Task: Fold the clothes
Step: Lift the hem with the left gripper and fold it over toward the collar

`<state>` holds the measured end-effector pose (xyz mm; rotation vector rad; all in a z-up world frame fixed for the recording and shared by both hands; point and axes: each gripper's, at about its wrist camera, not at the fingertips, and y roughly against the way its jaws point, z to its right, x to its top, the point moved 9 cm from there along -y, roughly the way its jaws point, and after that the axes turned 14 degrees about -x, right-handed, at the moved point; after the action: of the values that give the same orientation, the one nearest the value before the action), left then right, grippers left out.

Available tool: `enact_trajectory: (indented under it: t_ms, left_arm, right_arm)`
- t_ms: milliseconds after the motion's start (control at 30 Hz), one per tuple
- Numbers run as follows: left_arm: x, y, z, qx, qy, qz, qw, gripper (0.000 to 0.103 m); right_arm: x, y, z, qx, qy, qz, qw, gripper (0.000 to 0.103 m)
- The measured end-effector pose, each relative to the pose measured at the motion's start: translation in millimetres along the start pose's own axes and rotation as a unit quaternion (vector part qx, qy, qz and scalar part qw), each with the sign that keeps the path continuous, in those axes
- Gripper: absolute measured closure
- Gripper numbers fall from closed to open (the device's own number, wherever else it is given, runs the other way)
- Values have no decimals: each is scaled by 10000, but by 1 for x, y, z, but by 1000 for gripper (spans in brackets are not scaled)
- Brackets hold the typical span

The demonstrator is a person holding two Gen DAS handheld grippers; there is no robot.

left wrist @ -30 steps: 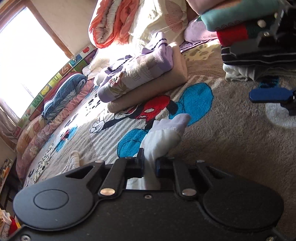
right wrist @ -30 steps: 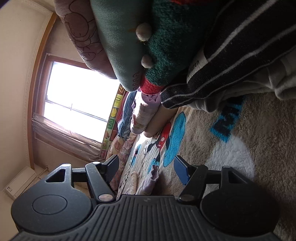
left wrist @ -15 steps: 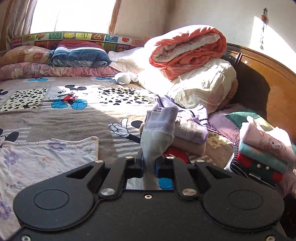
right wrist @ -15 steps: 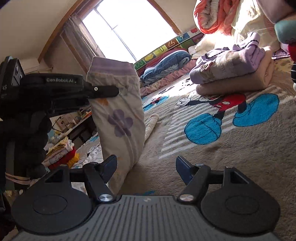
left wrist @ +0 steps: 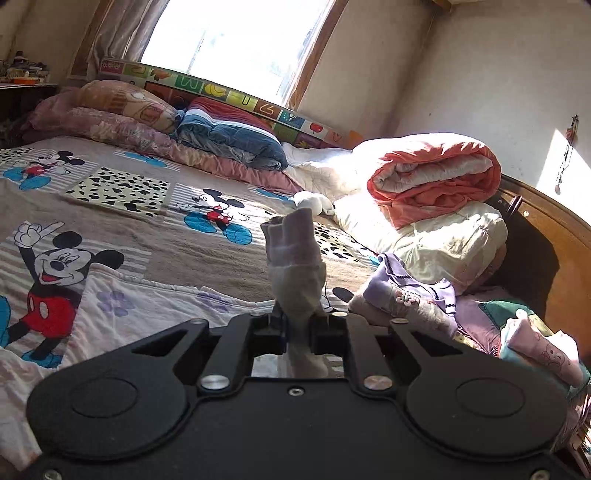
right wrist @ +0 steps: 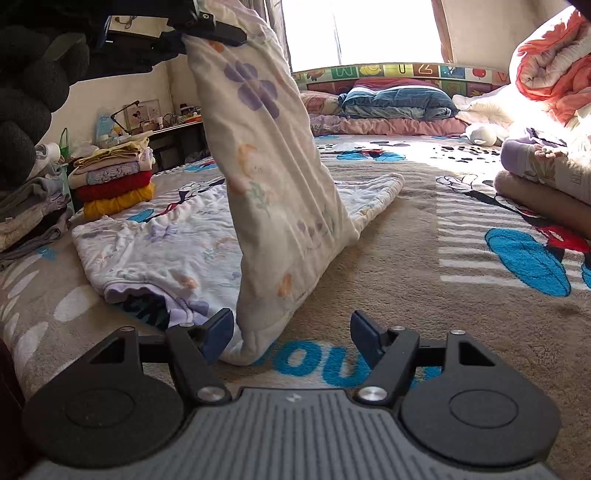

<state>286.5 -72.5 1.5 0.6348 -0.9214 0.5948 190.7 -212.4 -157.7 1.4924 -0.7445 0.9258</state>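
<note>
Floral garment [right wrist: 266,177] — soft quilted cloth; bedspread [right wrist: 424,266] — rough matt pile; headboard [left wrist: 561,258] seen as glossy wood.

Bed cover [left wrist: 155,254] with Mickey Mouse print. Rolled orange quilt [left wrist: 432,181] on top of cream quilt [left wrist: 450,240], against wooden headboard [left wrist: 554,266]. Blue pillow [right wrist: 395,99] beneath window [left wrist: 236,40]. White plush toy [right wrist: 480,133] near quilts.

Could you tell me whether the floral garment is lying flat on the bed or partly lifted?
Partly lifted. The left gripper is shut on one end of the floral garment, holding it up, while the rest lies spread on the bed.
</note>
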Motion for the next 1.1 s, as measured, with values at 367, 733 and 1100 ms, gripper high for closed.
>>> enact_trajectory:
  t_ms: [367, 733, 1100]
  left_arm:
    - [-22, 45, -80, -116, 802, 610, 9948, 93]
    - [-19, 66, -113, -272, 1204, 896, 9883, 93]
    - [-48, 74, -155, 305, 1258, 446, 9906, 93]
  right_arm:
    - [-4, -5, -24, -521, 865, 85, 9948, 47]
    - [-4, -3, -46, -757, 1522, 271, 9851, 51]
    - [-9, 2, -55, -915, 2052, 338, 9738, 54]
